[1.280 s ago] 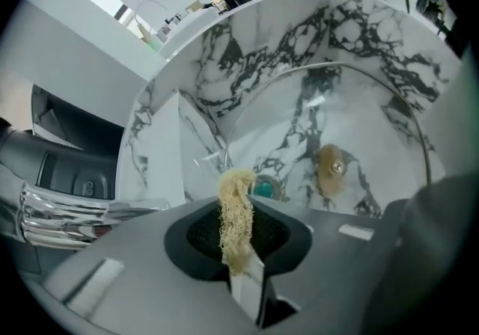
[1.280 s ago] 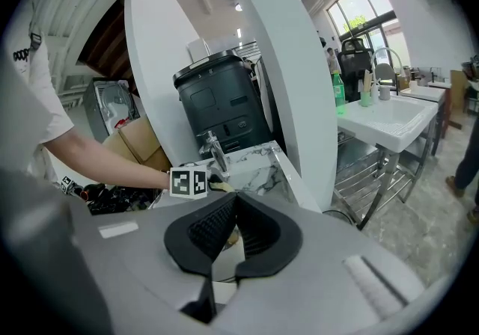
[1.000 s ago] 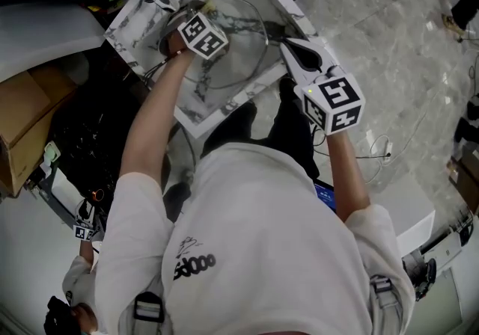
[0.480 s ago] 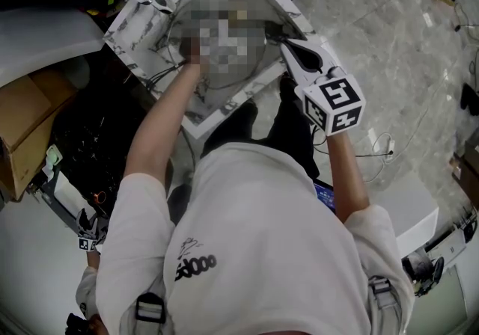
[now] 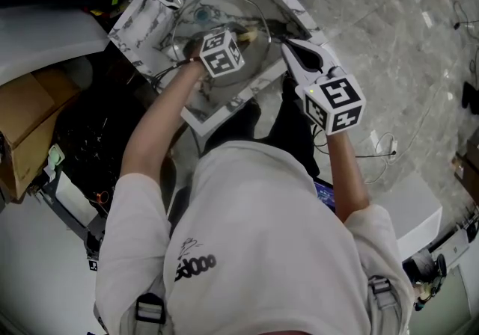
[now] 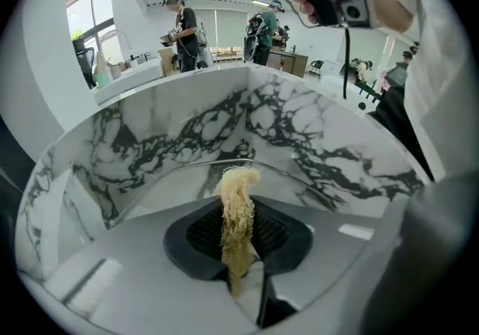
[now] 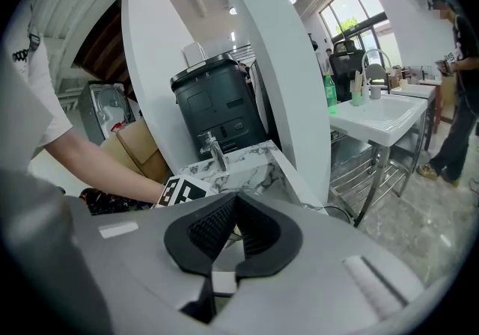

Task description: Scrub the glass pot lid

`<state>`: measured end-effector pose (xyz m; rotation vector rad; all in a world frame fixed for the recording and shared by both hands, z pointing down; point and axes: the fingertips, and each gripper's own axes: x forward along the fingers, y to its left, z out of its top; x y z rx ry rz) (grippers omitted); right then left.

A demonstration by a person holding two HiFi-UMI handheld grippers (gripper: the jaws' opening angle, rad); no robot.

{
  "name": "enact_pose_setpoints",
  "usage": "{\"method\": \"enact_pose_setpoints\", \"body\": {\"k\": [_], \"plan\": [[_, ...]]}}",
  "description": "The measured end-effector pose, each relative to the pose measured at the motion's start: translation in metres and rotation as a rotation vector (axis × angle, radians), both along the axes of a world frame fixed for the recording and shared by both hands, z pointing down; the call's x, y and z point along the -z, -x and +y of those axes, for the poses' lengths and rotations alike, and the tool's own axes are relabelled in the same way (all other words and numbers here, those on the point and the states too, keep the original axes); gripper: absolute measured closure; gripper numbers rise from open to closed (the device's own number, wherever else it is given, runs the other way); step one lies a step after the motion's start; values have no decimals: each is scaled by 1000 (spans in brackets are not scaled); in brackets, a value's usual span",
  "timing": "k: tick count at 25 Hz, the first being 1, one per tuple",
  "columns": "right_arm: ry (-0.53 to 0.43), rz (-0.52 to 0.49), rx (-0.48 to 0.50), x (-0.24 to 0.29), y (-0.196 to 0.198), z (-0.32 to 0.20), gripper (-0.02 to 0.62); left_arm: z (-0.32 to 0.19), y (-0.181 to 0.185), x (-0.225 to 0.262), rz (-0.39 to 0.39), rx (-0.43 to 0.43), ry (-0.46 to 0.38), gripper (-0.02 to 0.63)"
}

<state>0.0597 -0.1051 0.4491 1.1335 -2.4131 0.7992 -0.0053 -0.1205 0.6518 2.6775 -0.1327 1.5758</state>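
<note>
Left tongs [image 6: 238, 230] are clamped on a scrubber [image 6: 238, 203], which is pressed onto the lid [image 5: 213, 13] lying in the sink [image 5: 138, 19] just ahead. Right tongs [image 7: 228, 230] are clenched at the lid's rim, likely to brace it; an actual pinch cannot be confirmed.

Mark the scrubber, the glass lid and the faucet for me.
scrubber [image 6: 238, 225], left gripper view, middle of the fibre wad between the jaws.
glass lid [image 5: 228, 16], head view, bare glass inside the rim.
faucet [image 7: 214, 150], right gripper view, its upright body.
</note>
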Motion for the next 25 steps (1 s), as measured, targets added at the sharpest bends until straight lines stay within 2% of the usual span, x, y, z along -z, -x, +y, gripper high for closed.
{"method": "enact_pose_setpoints", "body": {"k": [7,14,19,25], "plan": [[-9,6,3,2,14,9,592,37,10,-1,13,-95,73,549],[-17,21,8,5,26,16,592,72,22,-1,-1,-239,136,549],[-14,35,18,2,33,21,592,99,42,-4,-29,-319,197,549],[-3,47,40,-3,41,25,592,115,70,-3,-114,-420,211,548]]}}
